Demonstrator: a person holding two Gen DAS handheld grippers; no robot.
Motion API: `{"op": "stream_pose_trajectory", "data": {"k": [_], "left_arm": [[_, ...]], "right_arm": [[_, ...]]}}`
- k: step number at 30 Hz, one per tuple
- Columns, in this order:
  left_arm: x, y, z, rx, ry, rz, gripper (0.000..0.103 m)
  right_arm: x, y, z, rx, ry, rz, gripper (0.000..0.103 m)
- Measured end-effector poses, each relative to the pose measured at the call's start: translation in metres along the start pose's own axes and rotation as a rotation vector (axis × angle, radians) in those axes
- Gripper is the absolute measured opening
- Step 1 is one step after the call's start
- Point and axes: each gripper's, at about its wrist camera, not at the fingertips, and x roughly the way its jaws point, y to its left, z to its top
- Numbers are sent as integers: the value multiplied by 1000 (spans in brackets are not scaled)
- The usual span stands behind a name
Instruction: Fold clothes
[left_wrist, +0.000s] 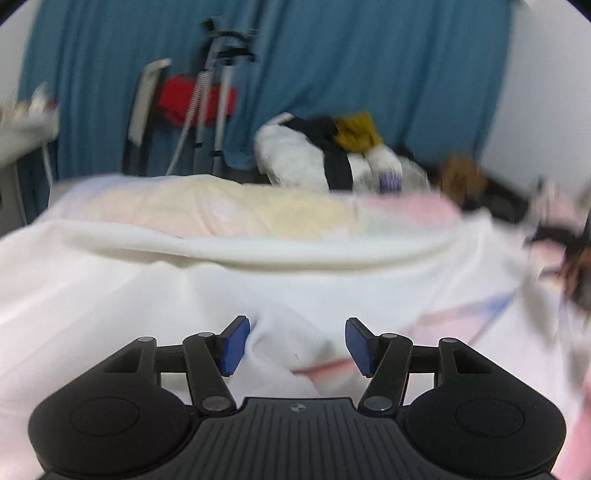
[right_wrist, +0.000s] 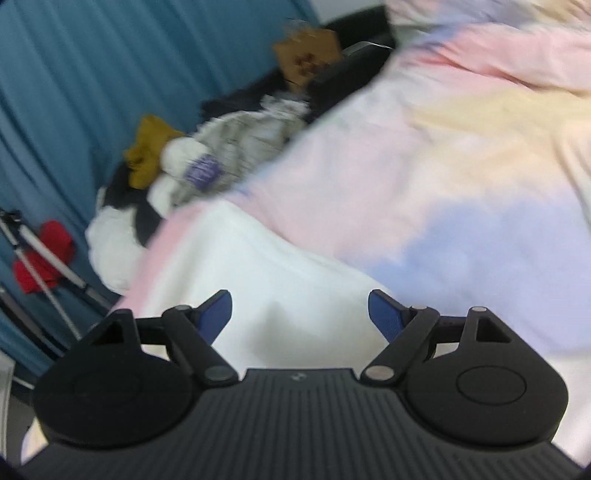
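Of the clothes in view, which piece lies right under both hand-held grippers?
The plain white cloth garment, spread flat in front; the mustard-yellow one sits on the far pile.

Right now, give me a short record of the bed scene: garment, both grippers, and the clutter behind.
garment: white cloth garment spread on pastel tie-dye bedsheet
left gripper: open, over a raised fold, pads not pressing
right gripper: open, above the garment, nothing gripped
behind: heap of white, black and mustard-yellow clothes
backdrop: teal curtain
image: motion blurred
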Motion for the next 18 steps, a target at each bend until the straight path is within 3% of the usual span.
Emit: {"op": "stream_pose_trajectory", "data": {"k": [4, 7, 10, 11, 12, 16, 18], "left_arm": [[13, -20, -17, 55, 2, 101, 57], [17, -22, -26, 71, 6, 135, 42], [21, -20, -30, 135, 12, 163, 17], [22, -16, -29, 114, 15, 147, 13], [20, -12, -27, 92, 16, 127, 11], [8, 6, -12, 27, -31, 62, 8], [1, 13, -5, -4, -47, 26, 8]], "right_arm": [[8, -28, -20, 111, 110, 44, 81], [22, -28, -21, 154, 104, 70, 63], [34, -6, -9, 80, 77, 39, 15], [37, 5, -3, 37, 72, 18, 9], [40, 18, 3, -5, 67, 13, 8], [21, 89, 38, -129, -3, 121, 8], [-6, 125, 58, -164, -91, 231, 8]]}}
